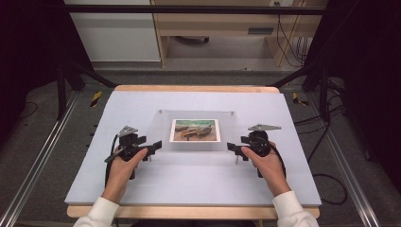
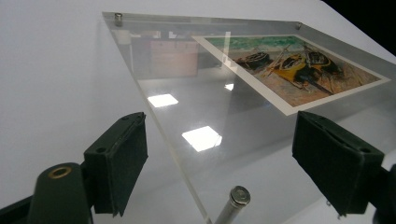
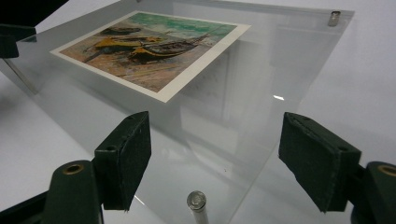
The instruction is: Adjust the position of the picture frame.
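A clear acrylic panel (image 1: 161,128) lies raised on short metal pins over the white board, with a print of beached boats (image 1: 195,130) under its middle. My left gripper (image 1: 158,145) is at the panel's near-left corner. In the left gripper view its jaws (image 2: 219,158) stand open on either side of that corner and of the pin (image 2: 236,200) beneath it, pads clear of the acrylic (image 2: 196,93). My right gripper (image 1: 230,147) is at the near-right corner. Its jaws (image 3: 215,158) are also open, around the corner pin (image 3: 197,205), and the print (image 3: 154,46) lies beyond them.
The white foam board (image 1: 189,179) covers a wooden table whose edge (image 1: 189,211) shows in front. Metal caps (image 2: 118,18) mark the panel's far corners. Black frame posts (image 1: 61,90) and cables (image 1: 326,179) flank the table, and a cabinet (image 1: 217,23) stands beyond.
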`<state>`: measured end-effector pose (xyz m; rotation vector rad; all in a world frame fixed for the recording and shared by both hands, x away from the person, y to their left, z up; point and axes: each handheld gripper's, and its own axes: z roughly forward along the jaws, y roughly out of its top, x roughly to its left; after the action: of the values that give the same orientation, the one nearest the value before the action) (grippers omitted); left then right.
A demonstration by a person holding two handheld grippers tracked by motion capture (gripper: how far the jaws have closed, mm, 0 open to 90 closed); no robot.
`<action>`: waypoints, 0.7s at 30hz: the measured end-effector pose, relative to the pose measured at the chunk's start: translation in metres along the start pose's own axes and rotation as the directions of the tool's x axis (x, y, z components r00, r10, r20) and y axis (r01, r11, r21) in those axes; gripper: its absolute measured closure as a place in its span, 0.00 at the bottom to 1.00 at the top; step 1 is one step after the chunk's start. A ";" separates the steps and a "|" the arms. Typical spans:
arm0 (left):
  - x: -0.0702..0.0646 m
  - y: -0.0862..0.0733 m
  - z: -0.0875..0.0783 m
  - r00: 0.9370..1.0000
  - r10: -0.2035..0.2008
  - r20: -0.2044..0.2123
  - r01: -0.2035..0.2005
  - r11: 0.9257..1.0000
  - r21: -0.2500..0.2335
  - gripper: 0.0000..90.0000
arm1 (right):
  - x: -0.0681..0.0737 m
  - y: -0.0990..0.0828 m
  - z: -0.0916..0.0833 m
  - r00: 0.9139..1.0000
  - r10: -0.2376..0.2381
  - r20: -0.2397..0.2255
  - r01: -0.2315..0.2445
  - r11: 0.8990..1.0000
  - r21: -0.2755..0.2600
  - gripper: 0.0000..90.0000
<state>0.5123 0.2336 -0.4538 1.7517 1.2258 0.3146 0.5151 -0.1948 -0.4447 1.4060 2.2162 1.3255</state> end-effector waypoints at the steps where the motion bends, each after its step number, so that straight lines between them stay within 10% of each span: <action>1: 0.001 0.000 0.001 1.000 -0.010 0.015 0.010 1.000 0.005 0.20 | -0.001 0.000 0.000 1.000 0.012 -0.004 -0.012 1.000 0.001 0.28; 21: 0.007 -0.003 0.008 0.987 -0.119 0.109 0.116 0.992 0.041 0.19 | -0.009 -0.006 0.003 0.990 0.127 -0.067 -0.127 0.992 0.000 0.25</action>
<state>0.5190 0.2350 -0.4620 1.6948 1.2538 0.1250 0.5182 -0.2012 -0.4540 1.5460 2.1966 1.4376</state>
